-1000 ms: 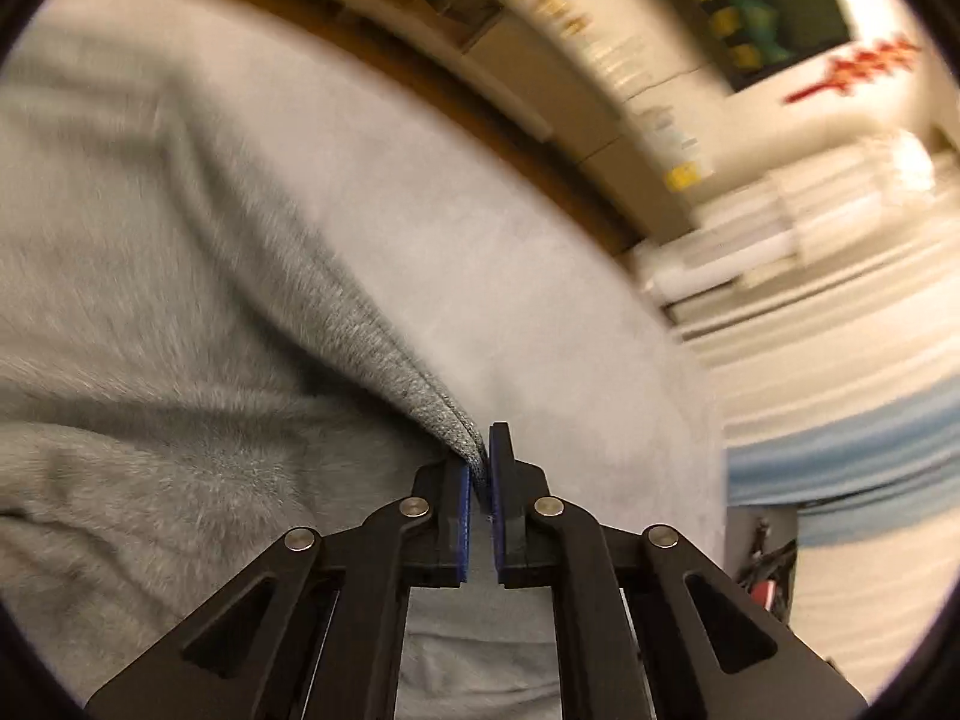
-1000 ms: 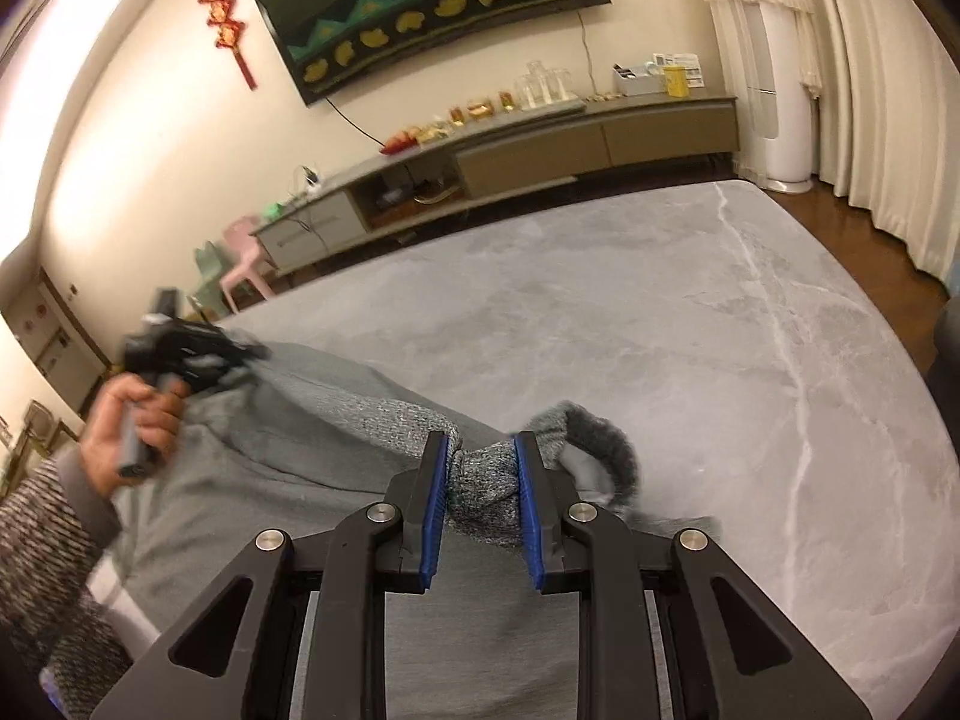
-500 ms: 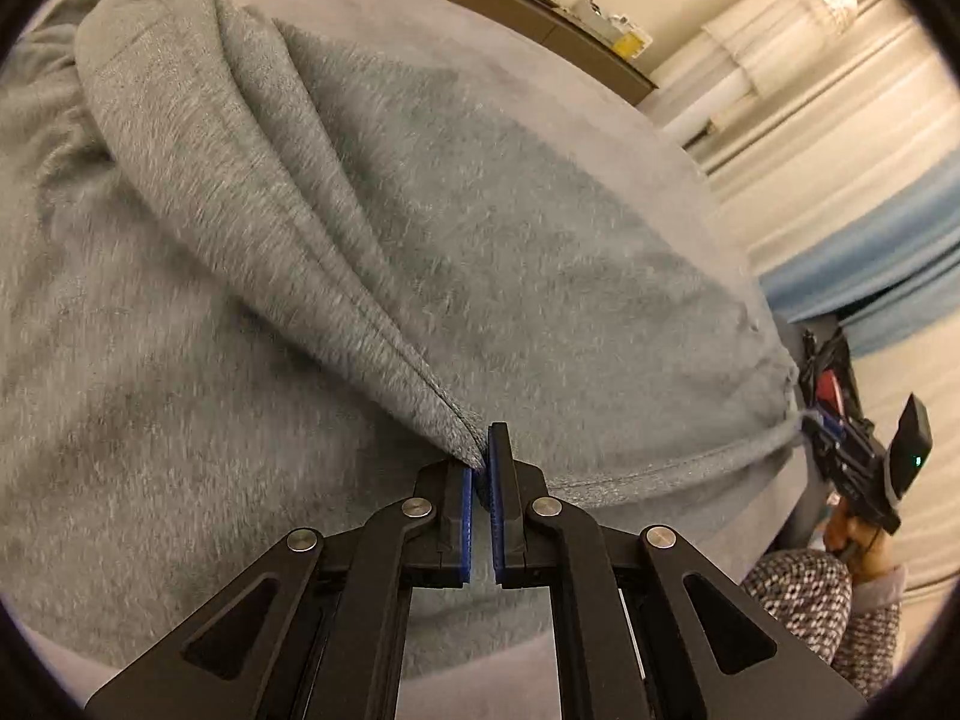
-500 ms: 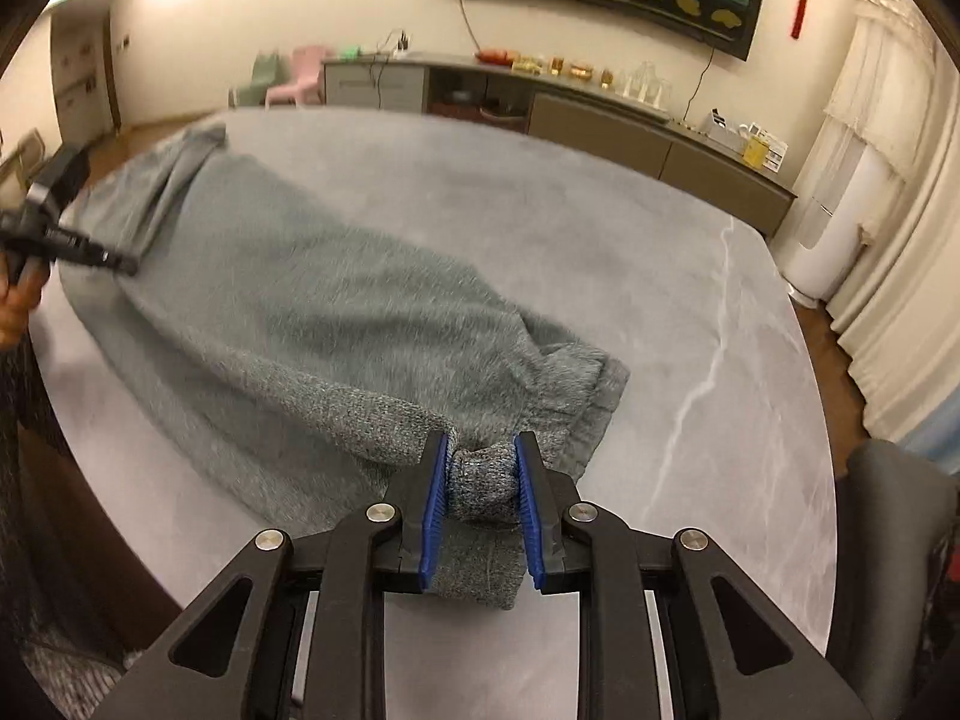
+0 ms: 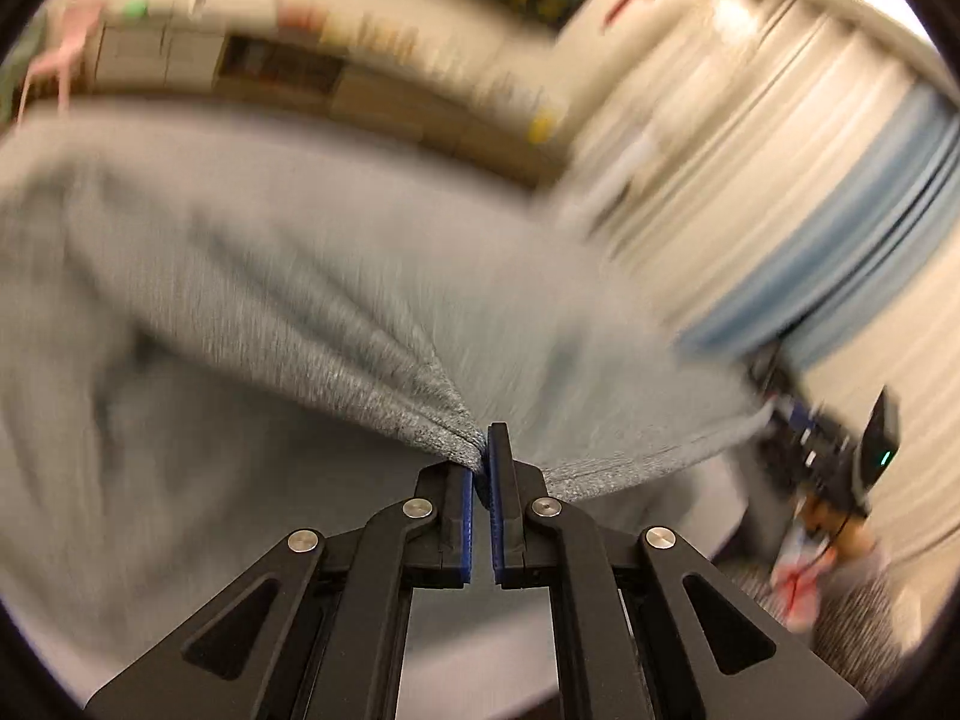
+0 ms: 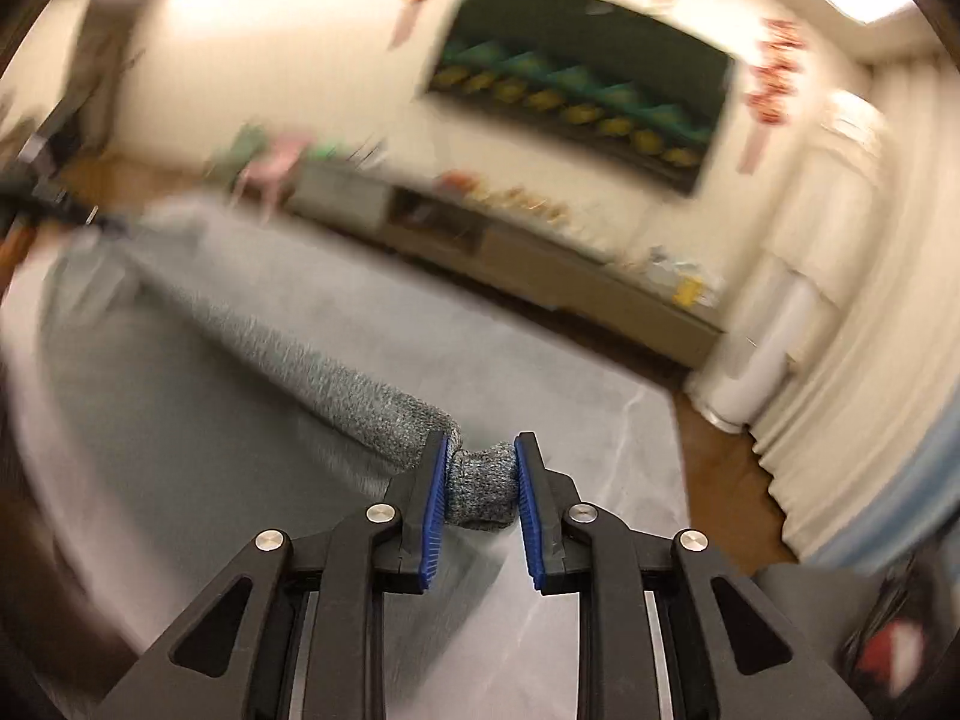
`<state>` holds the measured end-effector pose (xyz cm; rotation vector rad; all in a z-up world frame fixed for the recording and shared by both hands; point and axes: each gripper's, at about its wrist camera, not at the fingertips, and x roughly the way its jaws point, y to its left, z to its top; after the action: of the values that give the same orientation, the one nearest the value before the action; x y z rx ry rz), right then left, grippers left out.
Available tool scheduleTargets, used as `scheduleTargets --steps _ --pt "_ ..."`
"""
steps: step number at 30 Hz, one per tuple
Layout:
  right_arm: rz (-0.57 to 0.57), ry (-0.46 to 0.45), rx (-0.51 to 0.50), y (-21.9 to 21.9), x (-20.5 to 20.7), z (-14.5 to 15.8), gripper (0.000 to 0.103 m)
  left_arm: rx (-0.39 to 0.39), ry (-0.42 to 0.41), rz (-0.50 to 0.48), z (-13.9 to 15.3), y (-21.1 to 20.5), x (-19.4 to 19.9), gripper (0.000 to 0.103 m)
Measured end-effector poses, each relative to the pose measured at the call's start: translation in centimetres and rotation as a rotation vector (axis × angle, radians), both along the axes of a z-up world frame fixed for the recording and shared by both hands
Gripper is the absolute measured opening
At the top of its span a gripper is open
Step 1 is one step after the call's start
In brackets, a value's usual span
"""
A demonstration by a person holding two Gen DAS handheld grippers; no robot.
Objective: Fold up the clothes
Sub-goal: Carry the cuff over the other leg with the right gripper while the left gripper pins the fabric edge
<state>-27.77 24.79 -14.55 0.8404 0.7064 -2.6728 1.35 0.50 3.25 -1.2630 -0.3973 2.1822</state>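
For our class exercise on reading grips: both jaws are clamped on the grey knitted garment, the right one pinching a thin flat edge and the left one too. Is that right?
Not quite. The right gripper holds a thick bunched wad of the grey knitted garment, its jaws standing apart around it, as the right wrist view shows. The left gripper does pinch a thin edge.

The garment stretches over the table, cabinet behind.

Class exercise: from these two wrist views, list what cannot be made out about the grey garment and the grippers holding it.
- Left wrist view: motion blur smears the grey garment; its type and folds are unreadable.
- Right wrist view: the left gripper is blurred at the frame edge.
- Left wrist view: the right gripper is blurred; its grip is unclear there.
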Motion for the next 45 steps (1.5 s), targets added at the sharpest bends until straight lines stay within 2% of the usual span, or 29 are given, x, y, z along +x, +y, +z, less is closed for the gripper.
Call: scheduleTargets --steps 2,4,5,9,12,14,17,19,22,23,24,26,31,33,36,38,40,42,43,45 --pt "0.018 -0.137 0.062 -0.2 0.9 -4.4 0.024 -0.040 -0.115 0.004 -5.1 0.2 0.8 0.004" --pt "-0.002 -0.282 0.052 0.3 0.8 -7.8 0.026 -0.048 -0.170 0.019 -7.7 0.1 0.9 0.004" --pt "-0.025 -0.324 0.010 0.9 0.9 -8.3 0.029 -0.056 -0.173 0.017 -8.0 0.2 0.9 0.004" --pt "-0.129 -0.379 -0.224 3.8 2.3 -6.7 0.043 -0.066 -0.151 0.007 -7.5 0.0 1.4 0.004" --pt "-0.191 -0.454 -0.462 6.1 2.0 -5.7 0.044 -0.081 -0.151 -0.001 -7.8 0.7 1.6 0.004" --pt "-0.223 -0.532 -0.619 7.5 1.4 -6.2 0.044 -0.080 -0.151 -0.005 -7.9 1.1 1.6 0.004" --pt "-0.274 -0.642 -0.784 9.0 0.1 -7.6 0.044 -0.062 -0.145 -0.009 -7.4 1.5 1.3 0.004" --pt "-0.294 -0.705 -0.793 8.9 -0.8 -8.8 0.044 -0.051 -0.141 -0.012 -7.1 1.8 1.1 0.004" --pt "-0.316 -0.795 -0.744 7.8 -1.8 -10.6 0.044 -0.034 -0.135 -0.016 -6.7 2.2 0.9 0.004" --pt "-0.312 -0.804 -0.727 7.3 -2.0 -10.8 0.030 -0.028 -0.132 -0.018 -6.5 2.4 0.8 0.004" --pt "-0.305 -0.807 -0.710 6.8 -2.2 -10.9 0.021 -0.022 -0.130 -0.019 -6.4 2.5 0.7 0.004" --pt "-0.307 -0.769 -0.697 6.5 -2.5 -10.3 0.019 -0.010 -0.126 -0.022 -6.0 2.8 0.6 0.004" --pt "-0.316 -0.643 -0.742 7.0 -3.9 -6.7 0.010 0.050 -0.120 0.005 -3.5 2.3 -2.3 0.004" --pt "-0.318 -0.567 -0.737 7.5 -5.2 -4.3 0.010 0.083 -0.083 0.030 -0.9 3.0 -4.7 0.004" --pt "-0.319 -0.438 -0.736 8.5 -7.4 -0.3 0.009 0.142 0.031 0.053 4.9 4.0 -7.3 0.004" --pt "-0.301 -0.331 -0.754 9.1 -7.6 3.2 0.008 0.156 0.091 0.031 7.2 3.3 -6.0 0.004" --pt "-0.253 -0.246 -0.746 9.4 -5.9 5.8 0.008 0.167 0.148 0.008 9.3 2.7 -4.7 0.004" --pt "-0.216 -0.231 -0.712 9.3 -4.1 5.9 0.008 0.134 0.085 -0.014 6.1 1.9 -2.6 0.004" --pt "-0.212 -0.267 -0.692 9.2 -3.4 4.5 0.008 0.117 0.052 -0.025 4.4 1.5 -1.6 0.004" --pt "-0.214 -0.374 -0.649 8.8 -2.3 0.6 0.008 0.040 -0.066 -0.037 -1.2 1.9 -0.2 0.004"
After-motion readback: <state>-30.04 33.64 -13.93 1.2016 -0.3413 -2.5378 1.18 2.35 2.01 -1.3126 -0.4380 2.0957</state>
